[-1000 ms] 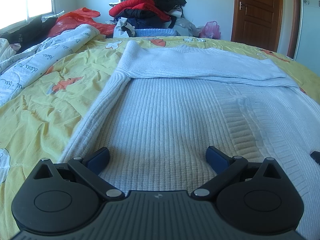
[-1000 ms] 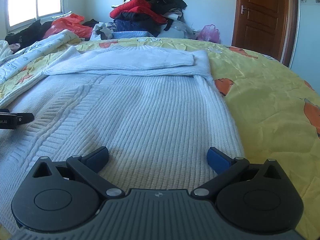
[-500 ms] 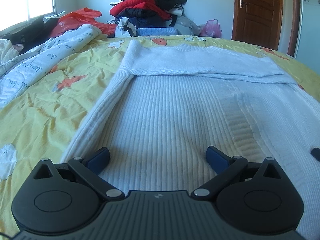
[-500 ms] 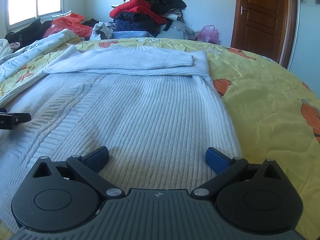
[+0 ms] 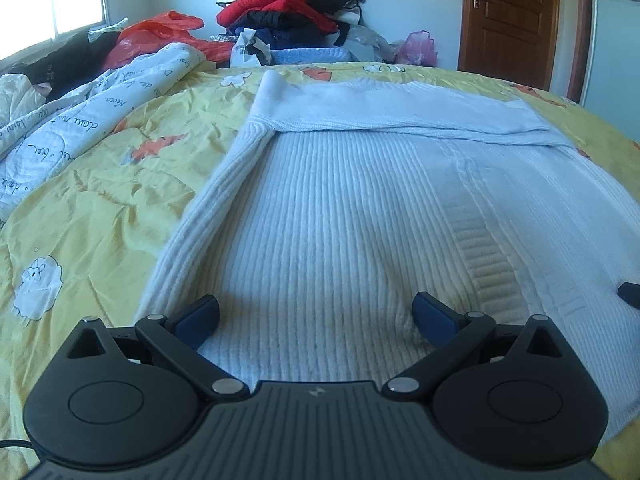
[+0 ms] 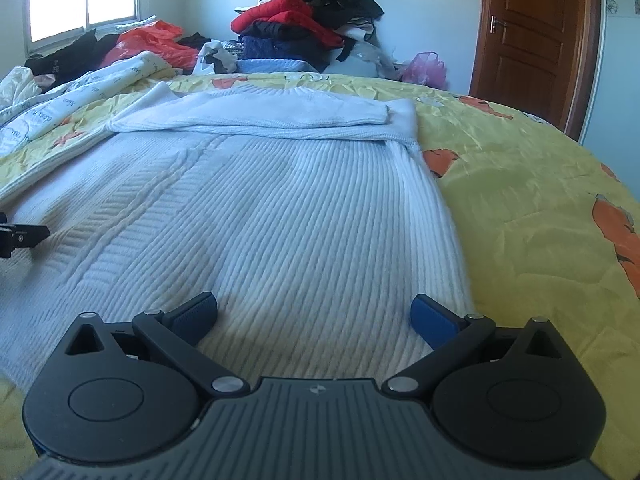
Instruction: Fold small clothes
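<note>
Yellow bedspread [image 5: 100, 208] | white sweater [image 5: 340, 220] flat, length running toward door [image 5: 508, 20]

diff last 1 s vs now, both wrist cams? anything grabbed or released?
Nothing grabbed or released. Both the left gripper and right gripper stayed wide open and empty over the near part of the white knit sweater. Both views shifted slightly: the sweater and yellow bedspread sit a bit lower in frame, so the grippers seem to have drifted a little. The sweater's folded sleeves look unchanged, as does the clothes pile.
</note>
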`<state>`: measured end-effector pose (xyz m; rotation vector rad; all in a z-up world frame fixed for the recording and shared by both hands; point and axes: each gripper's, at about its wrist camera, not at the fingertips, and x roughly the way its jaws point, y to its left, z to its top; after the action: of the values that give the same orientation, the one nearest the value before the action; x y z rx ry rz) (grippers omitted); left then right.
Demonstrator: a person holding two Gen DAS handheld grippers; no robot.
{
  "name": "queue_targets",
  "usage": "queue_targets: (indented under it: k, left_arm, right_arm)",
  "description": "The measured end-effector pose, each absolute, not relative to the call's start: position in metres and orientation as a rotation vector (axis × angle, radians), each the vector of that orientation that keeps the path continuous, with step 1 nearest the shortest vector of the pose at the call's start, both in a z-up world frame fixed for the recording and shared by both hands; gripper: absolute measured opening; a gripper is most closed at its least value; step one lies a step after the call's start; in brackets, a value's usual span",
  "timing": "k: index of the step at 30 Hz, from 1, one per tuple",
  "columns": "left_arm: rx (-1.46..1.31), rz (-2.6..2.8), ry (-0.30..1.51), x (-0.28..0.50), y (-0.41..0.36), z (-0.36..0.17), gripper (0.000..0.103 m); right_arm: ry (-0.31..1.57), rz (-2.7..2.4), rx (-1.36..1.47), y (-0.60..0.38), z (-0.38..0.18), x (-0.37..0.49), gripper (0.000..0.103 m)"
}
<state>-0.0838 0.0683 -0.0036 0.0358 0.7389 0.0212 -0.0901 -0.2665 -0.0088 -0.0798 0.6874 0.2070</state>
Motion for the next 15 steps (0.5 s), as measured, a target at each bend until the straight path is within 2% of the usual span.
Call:
queue_targets:
  k: [15]
  left_arm:
    - [0.058,-0.007,0.771,-0.117,0.078,-0.005,0.103]
  right_arm:
    - [0.688,0.243,-0.112,-0.273,-0.007,-0.114,0.102]
